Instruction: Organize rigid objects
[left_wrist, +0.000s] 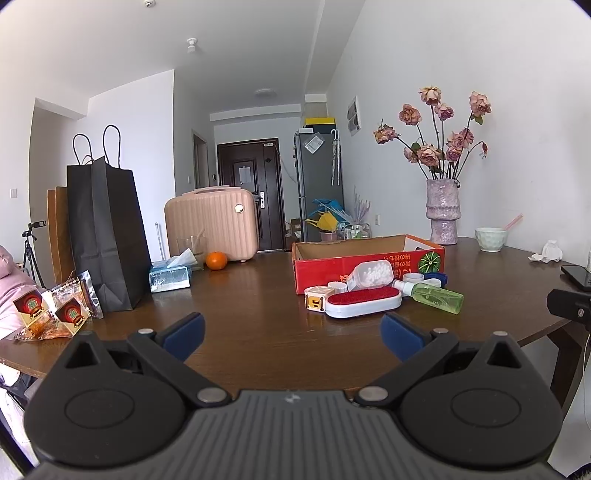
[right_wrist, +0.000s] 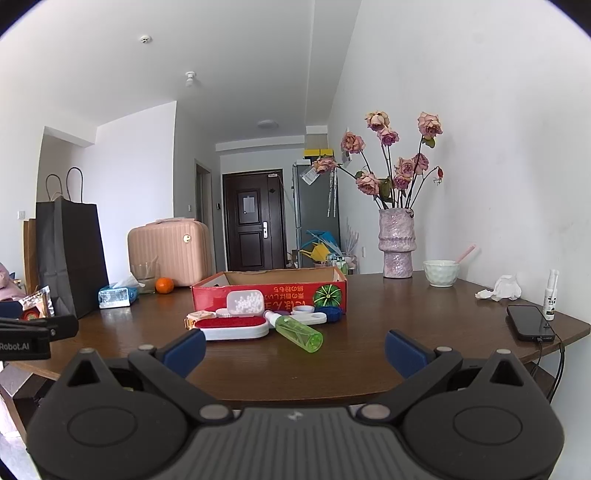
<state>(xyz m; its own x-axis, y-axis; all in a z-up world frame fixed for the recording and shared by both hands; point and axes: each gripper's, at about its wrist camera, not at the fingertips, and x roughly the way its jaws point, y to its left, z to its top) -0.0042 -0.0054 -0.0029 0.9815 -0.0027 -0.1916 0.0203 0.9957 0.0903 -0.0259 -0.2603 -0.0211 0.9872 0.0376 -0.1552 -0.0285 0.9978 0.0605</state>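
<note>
We cannot see into the red cardboard box (left_wrist: 369, 258): from both cameras only its printed front wall and the inside of its far wall show, so its floor stays hidden. In front of it, on the brown table (left_wrist: 258, 314), the small things crowd together and cover one another. The white brush with a red pad (left_wrist: 364, 302) hides the lower part of the clear case of white beads (left_wrist: 369, 275), which leans against the box front, and a small white and yellow item (left_wrist: 315, 298) at the brush's left end is too blurred for us to name. Round white lids and a blue piece (left_wrist: 436, 277) behind the green spray bottle (left_wrist: 434, 295) are only partly visible. The brush lies flat with its long axis running left to right, along the box front. The spray bottle lies on its side, its white cap toward the box and its base toward us and to the right; from the right wrist camera it (right_wrist: 297, 330) runs diagonally, base nearest. Our left gripper (left_wrist: 293, 338) hangs over the near table edge with its blue fingers (left_wrist: 184, 334) spread wide, gripping nothing. Our right gripper (right_wrist: 295, 347) is likewise spread wide and unloaded, well short of the pile.
</note>
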